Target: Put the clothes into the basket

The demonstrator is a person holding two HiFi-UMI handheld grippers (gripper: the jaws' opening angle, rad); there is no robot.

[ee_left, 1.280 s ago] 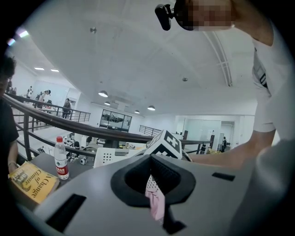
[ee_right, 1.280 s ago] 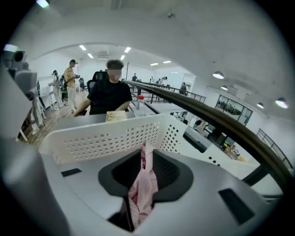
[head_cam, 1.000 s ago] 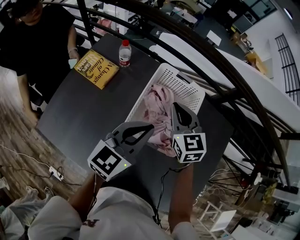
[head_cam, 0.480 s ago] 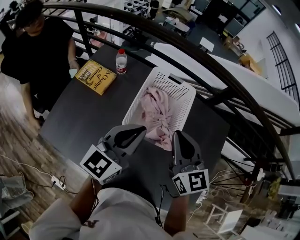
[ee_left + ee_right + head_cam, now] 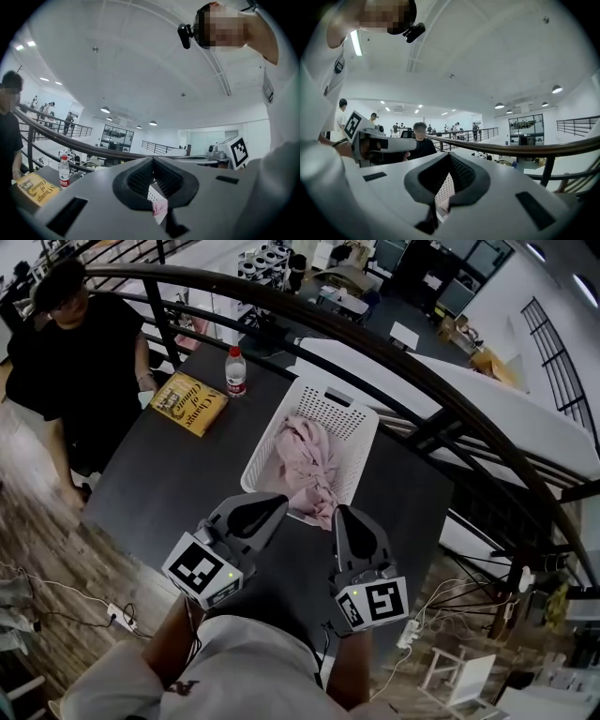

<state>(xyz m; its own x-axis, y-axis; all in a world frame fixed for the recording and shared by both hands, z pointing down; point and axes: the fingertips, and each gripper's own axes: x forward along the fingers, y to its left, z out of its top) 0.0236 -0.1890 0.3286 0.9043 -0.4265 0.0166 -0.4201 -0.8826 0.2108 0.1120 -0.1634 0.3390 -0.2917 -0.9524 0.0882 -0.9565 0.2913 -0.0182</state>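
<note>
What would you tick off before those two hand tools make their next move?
1. Pink clothes in the white basket: ok; one fold reaches the near rim.
2. Left gripper jaws together, empty: ok.
3. Right gripper jaws together, empty: ok.
4. Clothes left on the table: none seen, only book and bottle: ok.
5. Bystander apart from basket: ok.

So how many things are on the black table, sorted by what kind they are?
White basket: 1
Pink clothes pile in the basket: 1
Yellow book: 1
Water bottle: 1
Total: 4
</note>
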